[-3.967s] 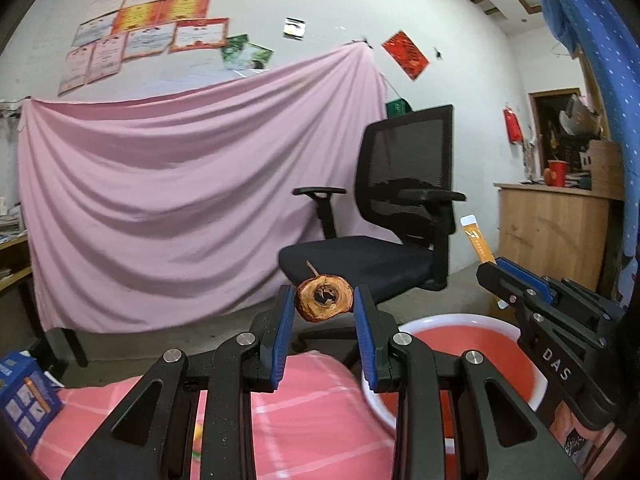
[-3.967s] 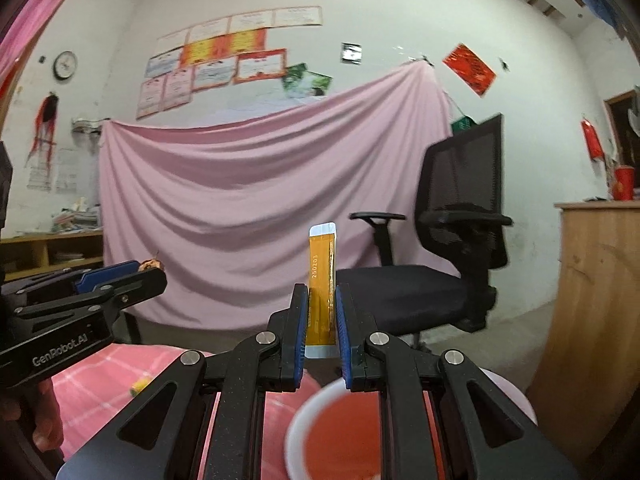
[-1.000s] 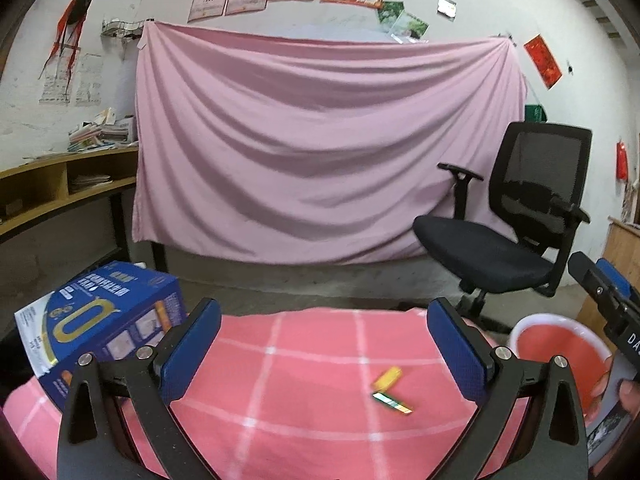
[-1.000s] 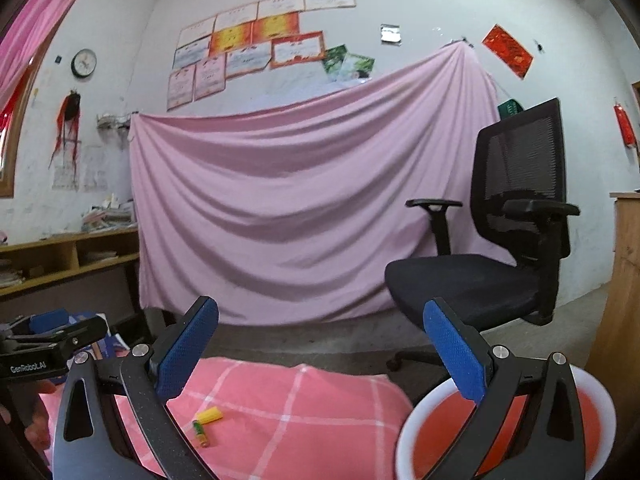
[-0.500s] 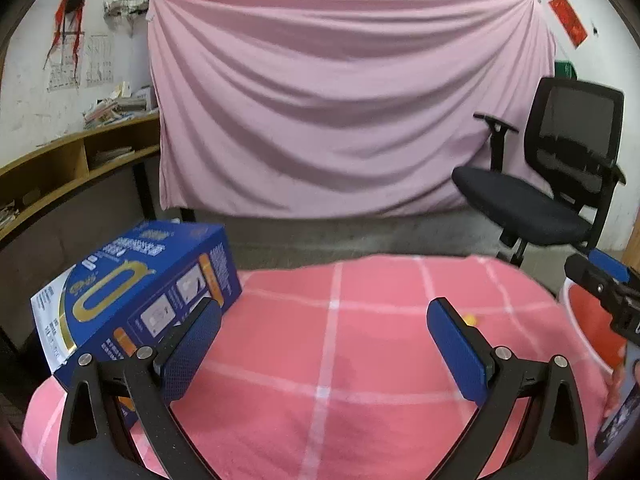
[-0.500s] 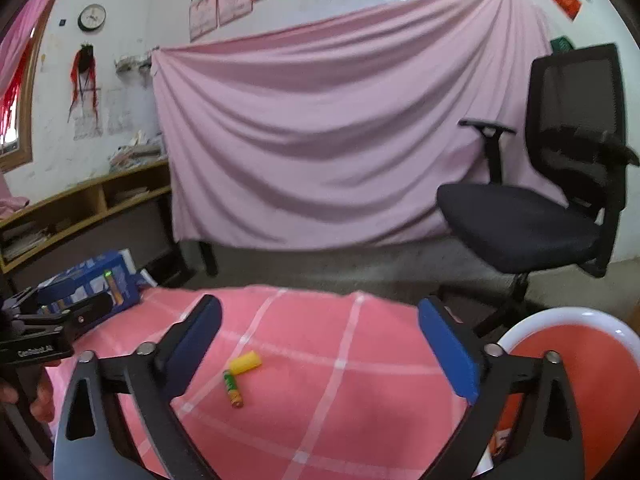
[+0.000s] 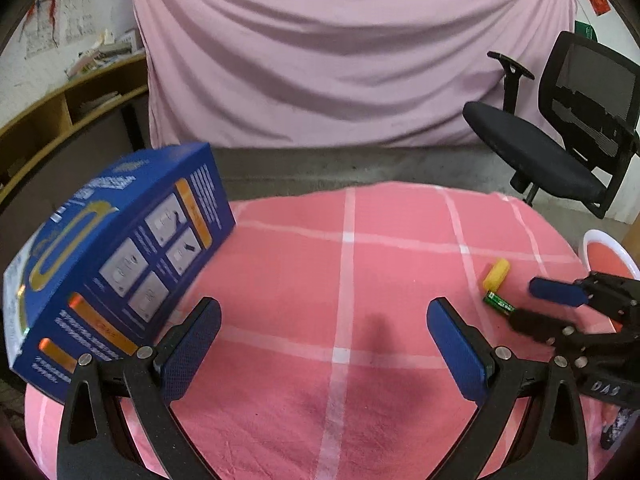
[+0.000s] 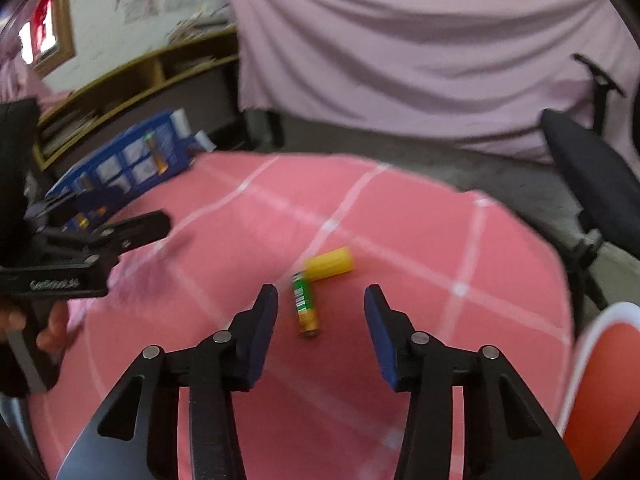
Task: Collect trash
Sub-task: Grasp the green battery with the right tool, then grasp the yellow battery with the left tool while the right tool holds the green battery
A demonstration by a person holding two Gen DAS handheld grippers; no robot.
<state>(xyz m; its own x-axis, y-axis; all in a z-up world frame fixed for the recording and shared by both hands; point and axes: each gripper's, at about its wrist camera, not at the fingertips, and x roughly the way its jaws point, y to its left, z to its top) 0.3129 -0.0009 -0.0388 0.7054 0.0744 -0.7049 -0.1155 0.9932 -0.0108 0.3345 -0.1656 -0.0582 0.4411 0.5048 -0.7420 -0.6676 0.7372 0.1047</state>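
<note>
So the pink checked cloth (image 7: 352,280) is mostly bare in the middle, lots of room there. Its far edge curves off toward the grey floor, and the blue box (image 7: 116,264) sits at the left edge, tilted, taking up that whole corner. The red bin with the white rim (image 8: 600,380) sits off the right edge, lower than the tabletop.

The left gripper (image 7: 324,344) has its fingers spread wide over empty cloth, nothing between them.

The right gripper (image 8: 320,320) has just been closing its jaws but there's a gap either side: the green battery (image 8: 305,306) lies on the cloth between the fingers, not pinched. The yellow cap (image 8: 330,263) is touching the battery's far end.

The right view is blurry, but it's the only one showing a hand (image 8: 48,330) on the left gripper's handle. The left view shows the office chair (image 7: 560,136) far right and the box print properly.
</note>
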